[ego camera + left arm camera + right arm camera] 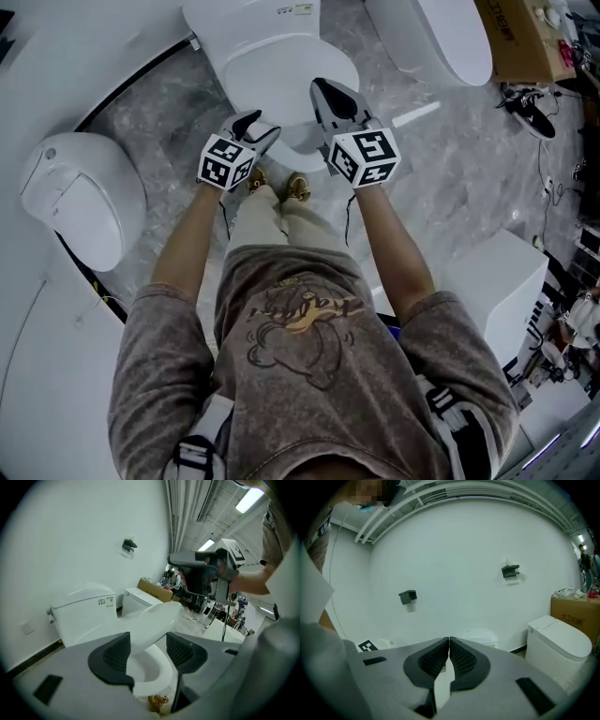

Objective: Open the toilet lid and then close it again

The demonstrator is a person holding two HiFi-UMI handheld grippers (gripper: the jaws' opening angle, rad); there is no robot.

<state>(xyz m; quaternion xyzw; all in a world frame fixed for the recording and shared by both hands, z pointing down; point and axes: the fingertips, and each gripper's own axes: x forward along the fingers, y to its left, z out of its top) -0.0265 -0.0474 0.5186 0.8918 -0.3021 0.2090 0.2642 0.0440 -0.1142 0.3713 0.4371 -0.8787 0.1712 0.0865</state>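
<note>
The fingers (116,656) of the left gripper (149,651) stand spread wide and pinch nothing. Beyond them the toilet lid (157,618) hangs half-raised over the seat ring (157,679). The right gripper (449,641) has its fingers pressed together with nothing visibly between them, near the lid's free end; I cannot tell whether it touches. The lid looks like a stiff, glossy, fairly light plastic shell, hinged at the far tank (84,609). Its near front rim seems the best hold, pinched across the edge or lifted from beneath, since the smooth faces would slip.
</note>
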